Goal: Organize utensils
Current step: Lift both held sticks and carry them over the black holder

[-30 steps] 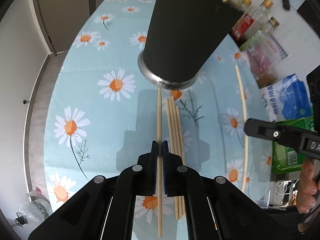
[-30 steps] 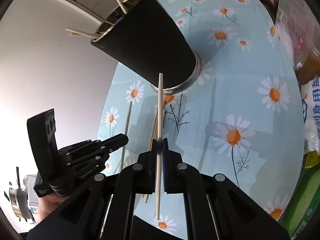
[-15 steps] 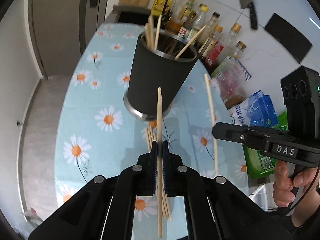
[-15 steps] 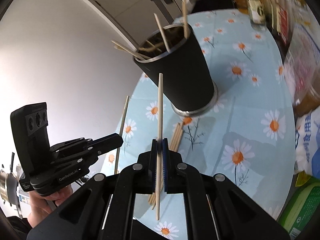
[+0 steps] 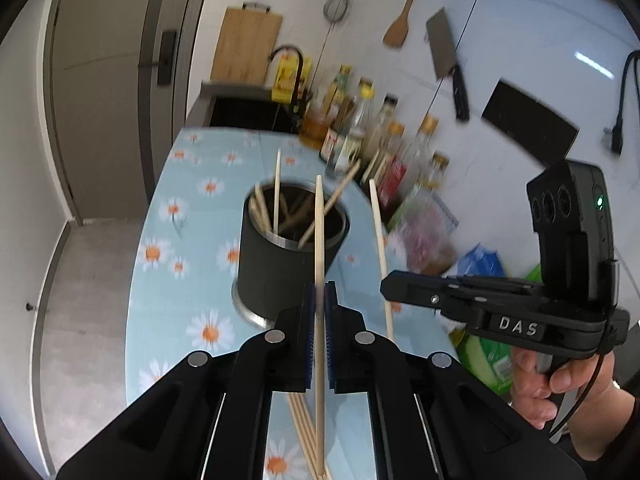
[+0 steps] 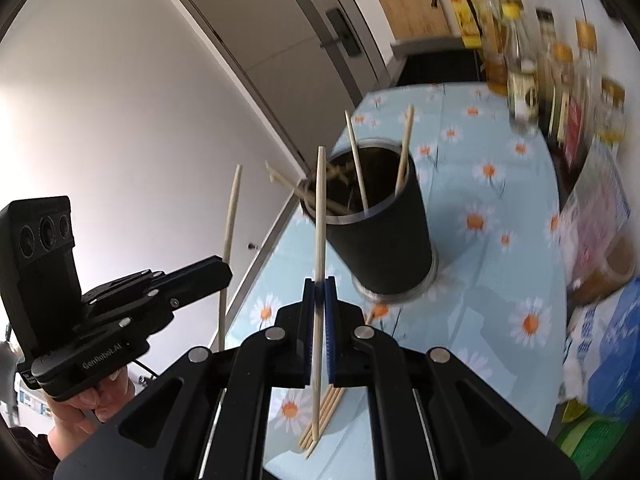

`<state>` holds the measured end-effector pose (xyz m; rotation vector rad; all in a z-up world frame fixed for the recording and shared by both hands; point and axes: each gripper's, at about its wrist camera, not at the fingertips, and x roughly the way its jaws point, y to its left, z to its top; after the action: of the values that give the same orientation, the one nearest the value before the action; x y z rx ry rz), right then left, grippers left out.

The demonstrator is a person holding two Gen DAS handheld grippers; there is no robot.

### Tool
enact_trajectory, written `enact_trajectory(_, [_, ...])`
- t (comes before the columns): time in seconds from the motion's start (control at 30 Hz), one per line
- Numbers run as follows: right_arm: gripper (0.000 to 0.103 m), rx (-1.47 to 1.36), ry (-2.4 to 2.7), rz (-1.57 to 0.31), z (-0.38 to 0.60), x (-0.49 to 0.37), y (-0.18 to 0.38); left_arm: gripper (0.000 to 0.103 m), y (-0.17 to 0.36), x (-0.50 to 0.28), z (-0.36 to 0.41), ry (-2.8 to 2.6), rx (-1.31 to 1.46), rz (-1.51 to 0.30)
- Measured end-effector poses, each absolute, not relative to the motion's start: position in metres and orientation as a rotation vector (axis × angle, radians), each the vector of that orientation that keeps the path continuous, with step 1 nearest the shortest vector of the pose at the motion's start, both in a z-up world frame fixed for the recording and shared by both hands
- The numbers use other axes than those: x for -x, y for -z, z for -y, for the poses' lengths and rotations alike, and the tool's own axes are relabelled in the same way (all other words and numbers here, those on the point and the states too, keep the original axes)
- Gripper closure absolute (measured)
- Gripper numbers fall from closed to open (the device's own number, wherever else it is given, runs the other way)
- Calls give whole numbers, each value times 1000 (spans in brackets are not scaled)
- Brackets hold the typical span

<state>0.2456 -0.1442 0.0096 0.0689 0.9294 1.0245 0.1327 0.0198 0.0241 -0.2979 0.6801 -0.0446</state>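
Note:
A black utensil cup (image 5: 288, 264) (image 6: 384, 240) stands on the daisy tablecloth and holds several wooden chopsticks. My left gripper (image 5: 319, 296) is shut on one chopstick (image 5: 319, 240), held upright above the table in front of the cup. My right gripper (image 6: 319, 292) is shut on another chopstick (image 6: 320, 216), also raised near the cup. In the left wrist view the right gripper (image 5: 390, 288) and its chopstick (image 5: 378, 232) show at the right. In the right wrist view the left gripper (image 6: 224, 272) and its chopstick (image 6: 230, 224) show at the left. Several loose chopsticks (image 5: 300, 424) (image 6: 324, 412) lie on the cloth below.
Several sauce bottles (image 5: 376, 136) (image 6: 556, 80) line the back right of the table (image 5: 188, 216). Bags and packets (image 5: 480, 260) (image 6: 608, 328) lie at the right edge. A sink with tap (image 5: 256, 112) is beyond the table. A cleaver (image 5: 448, 60) hangs on the wall.
Both grippers have risen and tilted up with their chopsticks. The cup now shows from above, with its open mouth in view, and the loose chopsticks lie farther below.

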Motion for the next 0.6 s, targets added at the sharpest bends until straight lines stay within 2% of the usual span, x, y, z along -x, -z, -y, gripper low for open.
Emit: enact_trajectory(0.6, [97,-176,-1008,-712,134,-288,-56,99,-71,-168,-38,61,283,-352])
